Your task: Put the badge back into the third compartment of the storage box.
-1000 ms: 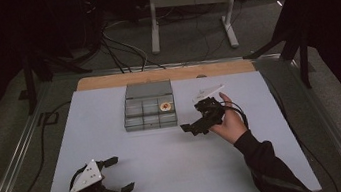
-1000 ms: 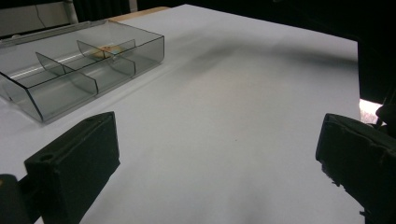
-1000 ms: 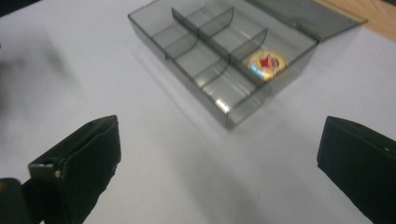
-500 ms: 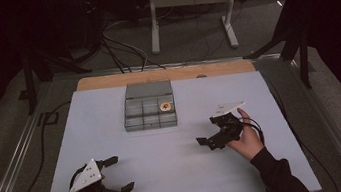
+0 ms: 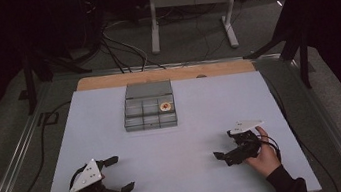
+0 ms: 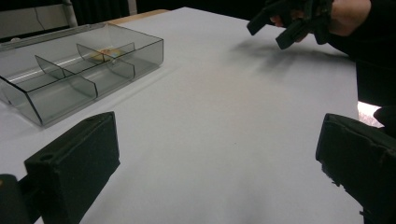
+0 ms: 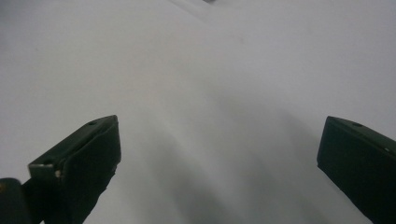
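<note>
A clear grey compartment box (image 5: 149,111) stands at the middle back of the white table (image 5: 187,124). A small round orange piece (image 5: 165,107) lies in one of its right-hand compartments. In the left gripper view the box (image 6: 84,65) and the piece (image 6: 105,53) sit ahead to the left. My left gripper (image 5: 119,174) rests open near the front left edge, nothing between its jaws (image 6: 219,158). My right gripper (image 5: 223,145) hovers open over the front right of the table, empty (image 7: 219,154), and is also seen across the table (image 6: 275,28).
A wooden strip (image 5: 165,74) runs along the table's far edge. Metal rails (image 5: 12,168) flank the table. Cables (image 5: 122,57) and a stand's legs (image 5: 188,18) lie on the floor behind.
My right gripper has moved from beside the box back toward the person and lower, to the front right of the table. The left gripper has stayed put.
</note>
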A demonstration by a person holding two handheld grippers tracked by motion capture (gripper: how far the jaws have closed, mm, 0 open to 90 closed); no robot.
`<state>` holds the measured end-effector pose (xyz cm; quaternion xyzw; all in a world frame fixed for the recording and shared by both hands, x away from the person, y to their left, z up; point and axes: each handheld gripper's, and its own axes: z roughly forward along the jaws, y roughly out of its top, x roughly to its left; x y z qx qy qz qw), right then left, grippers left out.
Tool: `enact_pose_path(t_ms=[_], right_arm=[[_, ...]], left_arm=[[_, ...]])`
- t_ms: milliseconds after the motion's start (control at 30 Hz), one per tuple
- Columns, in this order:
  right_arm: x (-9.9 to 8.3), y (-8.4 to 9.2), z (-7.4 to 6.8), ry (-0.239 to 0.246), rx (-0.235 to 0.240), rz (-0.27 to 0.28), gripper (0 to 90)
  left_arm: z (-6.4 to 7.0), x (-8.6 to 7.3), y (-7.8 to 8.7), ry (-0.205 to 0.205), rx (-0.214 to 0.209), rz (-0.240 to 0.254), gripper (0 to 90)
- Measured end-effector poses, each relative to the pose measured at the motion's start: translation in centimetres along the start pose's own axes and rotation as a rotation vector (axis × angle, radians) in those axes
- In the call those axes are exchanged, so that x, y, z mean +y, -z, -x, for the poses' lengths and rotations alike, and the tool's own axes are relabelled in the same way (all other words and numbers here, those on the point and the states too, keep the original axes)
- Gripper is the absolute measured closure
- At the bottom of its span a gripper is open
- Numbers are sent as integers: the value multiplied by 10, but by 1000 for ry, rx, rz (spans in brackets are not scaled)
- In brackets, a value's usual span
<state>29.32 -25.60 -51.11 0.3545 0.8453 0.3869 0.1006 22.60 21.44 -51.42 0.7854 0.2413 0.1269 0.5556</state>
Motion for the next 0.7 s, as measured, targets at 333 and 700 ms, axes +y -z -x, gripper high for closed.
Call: enact_pose_path(t_ms=[333,700], right_arm=[[-33,21,3,-42,-47,-11,0],[-55,40,8,-72,-122,-13,0]], left_arm=[[0,0,1,-2,2,1,0],[0,0,0,-5,1,-5,0]])
